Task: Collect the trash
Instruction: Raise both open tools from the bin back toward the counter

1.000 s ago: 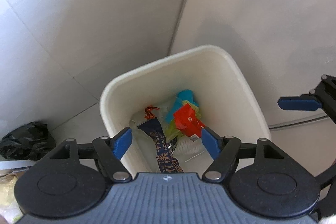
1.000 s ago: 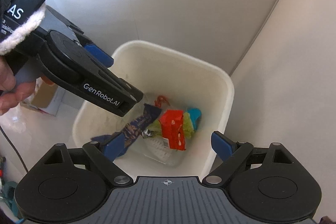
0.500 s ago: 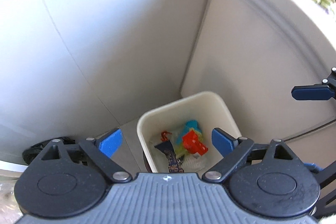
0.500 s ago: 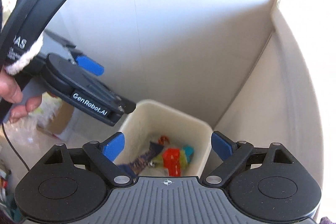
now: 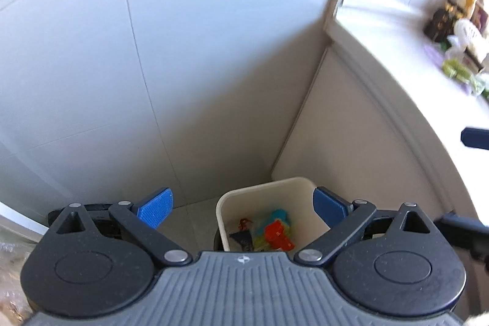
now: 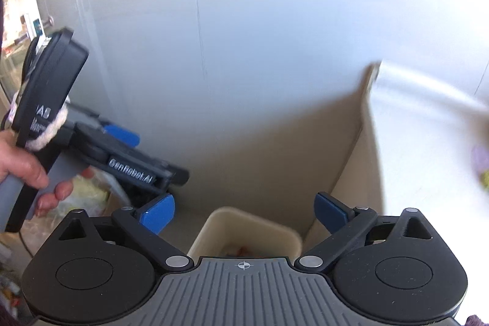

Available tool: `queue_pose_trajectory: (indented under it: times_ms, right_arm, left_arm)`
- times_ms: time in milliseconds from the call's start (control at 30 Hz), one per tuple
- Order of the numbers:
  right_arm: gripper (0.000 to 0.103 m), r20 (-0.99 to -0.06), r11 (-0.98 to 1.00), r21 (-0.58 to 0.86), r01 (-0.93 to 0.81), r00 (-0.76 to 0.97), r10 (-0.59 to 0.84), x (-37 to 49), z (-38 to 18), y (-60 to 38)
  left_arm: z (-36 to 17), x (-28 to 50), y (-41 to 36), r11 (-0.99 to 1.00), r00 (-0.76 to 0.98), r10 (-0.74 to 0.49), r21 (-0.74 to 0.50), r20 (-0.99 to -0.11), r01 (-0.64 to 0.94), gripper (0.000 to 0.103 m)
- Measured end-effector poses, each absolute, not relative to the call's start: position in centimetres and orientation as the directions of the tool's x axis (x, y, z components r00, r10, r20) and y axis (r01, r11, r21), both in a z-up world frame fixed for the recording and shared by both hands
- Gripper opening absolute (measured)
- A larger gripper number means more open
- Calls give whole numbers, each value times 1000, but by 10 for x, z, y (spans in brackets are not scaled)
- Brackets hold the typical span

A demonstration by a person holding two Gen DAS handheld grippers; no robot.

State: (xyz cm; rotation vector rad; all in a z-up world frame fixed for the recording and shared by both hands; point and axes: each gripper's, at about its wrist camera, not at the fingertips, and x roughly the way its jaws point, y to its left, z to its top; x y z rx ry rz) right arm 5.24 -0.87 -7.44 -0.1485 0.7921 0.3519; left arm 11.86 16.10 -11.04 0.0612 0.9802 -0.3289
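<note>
Your two hand-held grippers, both of one build.
Your left gripper [image 5: 241, 205] and right gripper [image 6: 244, 211] each carry blue fingertip pads on black linkage arms with silver pivot screws, black round housings behind the fingers, and a ribbed grey body. Behind the left fingers: white "GenRobot.AI" lettering, grey handle, fleecy white strap.

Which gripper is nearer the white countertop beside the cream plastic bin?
Right. The right gripper hangs beside the edge of the countertop; the left gripper sits on its far side, above the bin.
</note>
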Motion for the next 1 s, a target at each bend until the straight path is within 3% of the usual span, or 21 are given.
queue_pose_trajectory:
  times_ms: [467,1000]
  right_arm:
    - [101,-617,963,-92,-255,773,146,54,-45,-86]
    - [102,-584,996,-89,7,810,-58,72,-65,-252]
  left_arm:
    - [-77,133,113,946,569,-274,-108,-775,307,102]
    - [-67,158,-62,843,560,-413,-68,-718,534,102]
